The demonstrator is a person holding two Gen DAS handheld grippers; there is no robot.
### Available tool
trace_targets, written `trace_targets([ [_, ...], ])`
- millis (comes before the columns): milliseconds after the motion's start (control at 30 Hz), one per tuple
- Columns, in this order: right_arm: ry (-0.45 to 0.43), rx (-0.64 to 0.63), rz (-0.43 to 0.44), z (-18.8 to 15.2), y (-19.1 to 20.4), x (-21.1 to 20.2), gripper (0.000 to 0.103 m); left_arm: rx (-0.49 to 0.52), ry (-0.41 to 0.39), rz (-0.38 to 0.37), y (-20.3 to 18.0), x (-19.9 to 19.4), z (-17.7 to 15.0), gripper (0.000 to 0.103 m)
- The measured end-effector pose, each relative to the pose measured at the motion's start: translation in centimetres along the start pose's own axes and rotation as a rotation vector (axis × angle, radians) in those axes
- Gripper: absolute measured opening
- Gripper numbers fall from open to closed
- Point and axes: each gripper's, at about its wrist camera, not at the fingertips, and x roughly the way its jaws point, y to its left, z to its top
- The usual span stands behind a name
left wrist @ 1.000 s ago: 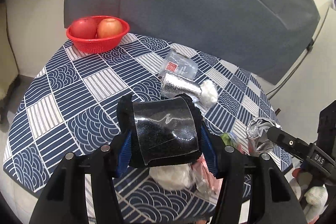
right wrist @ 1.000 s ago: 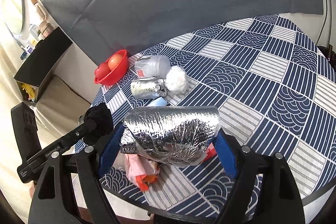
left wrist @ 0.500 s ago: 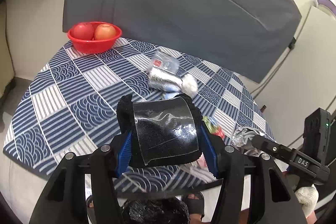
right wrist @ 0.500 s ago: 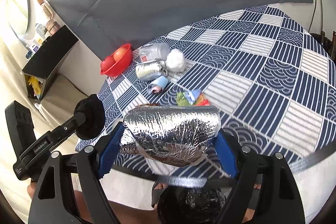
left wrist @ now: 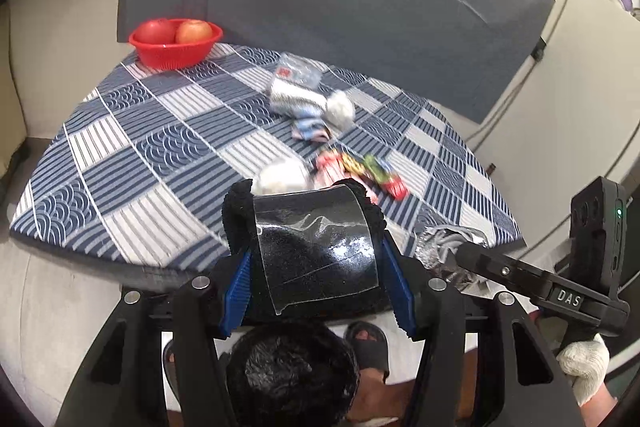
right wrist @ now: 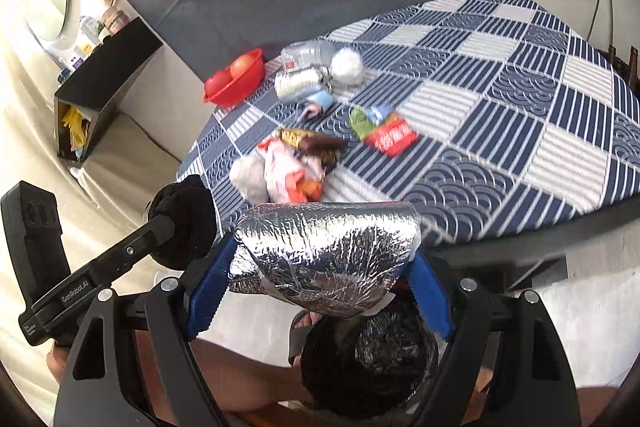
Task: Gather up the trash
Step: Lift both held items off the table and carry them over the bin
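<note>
Left wrist view: the left gripper (left wrist: pixel 316 259) fills the lower centre of the frame, its blue pads (left wrist: pixel 236 287) pressed against both sides of a black fuzzy bundle (left wrist: pixel 312 247) wrapped in clear tape. Directly below it, at the bottom centre, stands a bin lined with a black bag (left wrist: pixel 292 375); a sandalled foot (left wrist: pixel 366 343) shows just beside it. At the right edge the right gripper (left wrist: pixel 452 255) enters with a crumpled foil piece (left wrist: pixel 436 247), and a white-gloved hand (left wrist: pixel 584 367) is at lower right.

Right wrist view: the right gripper (right wrist: pixel 320 267) holds a wide foil-wrapped bundle (right wrist: pixel 328 251) clamped between its blue pads (right wrist: pixel 208 291), above the same bin (right wrist: pixel 368 359) at the bottom centre. The left gripper's black bundle (right wrist: pixel 184 219) enters from the lower left.

The table with the blue-and-white patterned cloth (right wrist: pixel 500 115) occupies the middle of both frames. Remaining trash lies on it: a red-and-green wrapper (right wrist: pixel 384 131), a heap of white, orange and brown wrappers (right wrist: pixel 288 163) near the table's near edge, and a foil roll (right wrist: pixel 300 83), a clear plastic bottle (right wrist: pixel 308 53) and a white wad (right wrist: pixel 348 67) grouped farther back. A red basket of fruit (left wrist: pixel 176 43) sits at the far edge, upper left in the left wrist view.
</note>
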Motion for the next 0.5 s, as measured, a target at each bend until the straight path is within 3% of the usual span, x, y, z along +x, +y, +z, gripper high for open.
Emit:
trace_targets([
  [233,0.054,0.033,-0.025,-2.4,-0.5,-0.1,0.081,0.029,0.065,-0.006,-1.0,-0.3,-2.8,0.056],
  [500,0.138,0.099,-0.049,-4.4,-1.6,0.9,0.081,0.026,0.211,-0.032,-1.2,1.2,-5.4,0.056],
])
